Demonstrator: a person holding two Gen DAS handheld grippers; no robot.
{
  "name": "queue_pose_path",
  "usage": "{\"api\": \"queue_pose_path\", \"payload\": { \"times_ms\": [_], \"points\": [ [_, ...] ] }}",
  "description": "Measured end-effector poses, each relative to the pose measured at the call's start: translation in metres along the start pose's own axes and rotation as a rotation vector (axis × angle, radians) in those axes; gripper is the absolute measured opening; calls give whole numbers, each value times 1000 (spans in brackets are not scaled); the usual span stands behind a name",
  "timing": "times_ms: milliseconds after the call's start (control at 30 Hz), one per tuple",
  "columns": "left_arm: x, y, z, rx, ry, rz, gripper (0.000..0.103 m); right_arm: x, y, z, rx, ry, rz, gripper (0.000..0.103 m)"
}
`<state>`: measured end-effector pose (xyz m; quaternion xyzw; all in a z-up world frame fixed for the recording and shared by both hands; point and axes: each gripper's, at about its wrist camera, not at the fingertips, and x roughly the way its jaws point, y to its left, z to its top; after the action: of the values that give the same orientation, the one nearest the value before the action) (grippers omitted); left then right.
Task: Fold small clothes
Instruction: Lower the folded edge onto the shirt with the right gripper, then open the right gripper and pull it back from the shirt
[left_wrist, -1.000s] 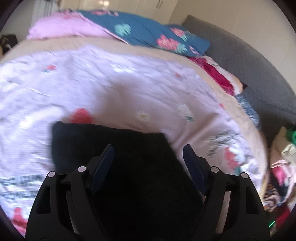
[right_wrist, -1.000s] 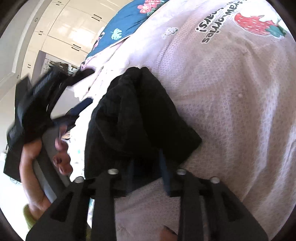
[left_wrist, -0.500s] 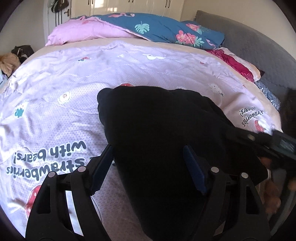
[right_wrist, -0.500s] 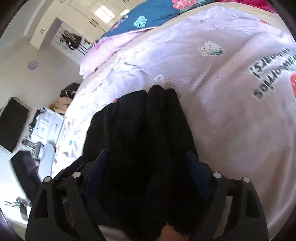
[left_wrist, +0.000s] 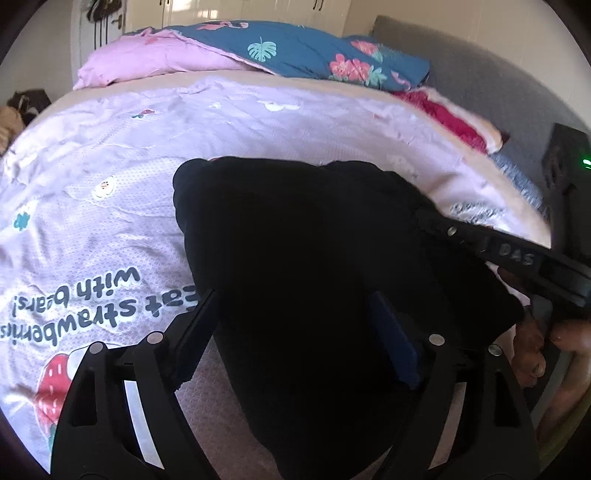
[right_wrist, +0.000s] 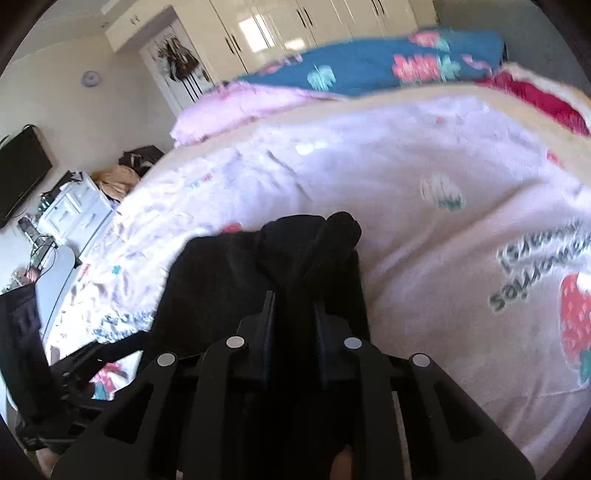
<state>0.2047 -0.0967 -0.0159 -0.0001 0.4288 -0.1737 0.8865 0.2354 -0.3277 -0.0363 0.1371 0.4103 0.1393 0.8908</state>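
A black garment (left_wrist: 295, 229) lies bunched on the pale pink strawberry-print bed cover (left_wrist: 110, 206). My left gripper (left_wrist: 291, 299) hangs over its near end, jaws wide and still opening; the cloth lies between the fingers and the pads do not press it. In the right wrist view the same black garment (right_wrist: 221, 273) rises in a ridge. My right gripper (right_wrist: 294, 301) is closing on that ridge, its fingers narrow with a fold pinched between them. The right gripper (left_wrist: 517, 258) also reaches into the left wrist view from the right, a hand (left_wrist: 532, 354) under it.
At the bed's far end are a pink blanket (left_wrist: 155, 59), a blue floral duvet (left_wrist: 314, 55) and red fabric (left_wrist: 450, 118), with a grey headboard (left_wrist: 480, 74) on the right. Beside the bed stand a white drawer unit (right_wrist: 74, 214) and a wall television (right_wrist: 18, 173).
My right gripper went from wide open over the garment to narrow on a raised fold, and its view rolled level. My left gripper settled over the garment's near end.
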Motion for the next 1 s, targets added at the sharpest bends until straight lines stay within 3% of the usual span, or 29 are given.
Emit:
{"api": "queue_pose_path", "payload": {
  "times_ms": [100,633,800,833,900,1000],
  "points": [
    [1,-3,-3,-3,1,8,76,5,-11,-7,27,24,-5,22],
    [-16,6,-12,-40,0,-1,77,-31,-6,-26,22,-82,-190,54],
    [-29,10,-13,-47,-14,6,81,-48,1,-30,17,-133,-211,82],
    [-33,11,-14,-46,-20,10,88,-54,3,-31,14,-154,-203,84],
    [-40,10,-14,-43,-30,14,89,-66,10,-32,7,-198,-204,92],
    [-52,11,-16,-43,-51,22,94,-83,17,-38,-6,-262,-207,96]
  ]
}}
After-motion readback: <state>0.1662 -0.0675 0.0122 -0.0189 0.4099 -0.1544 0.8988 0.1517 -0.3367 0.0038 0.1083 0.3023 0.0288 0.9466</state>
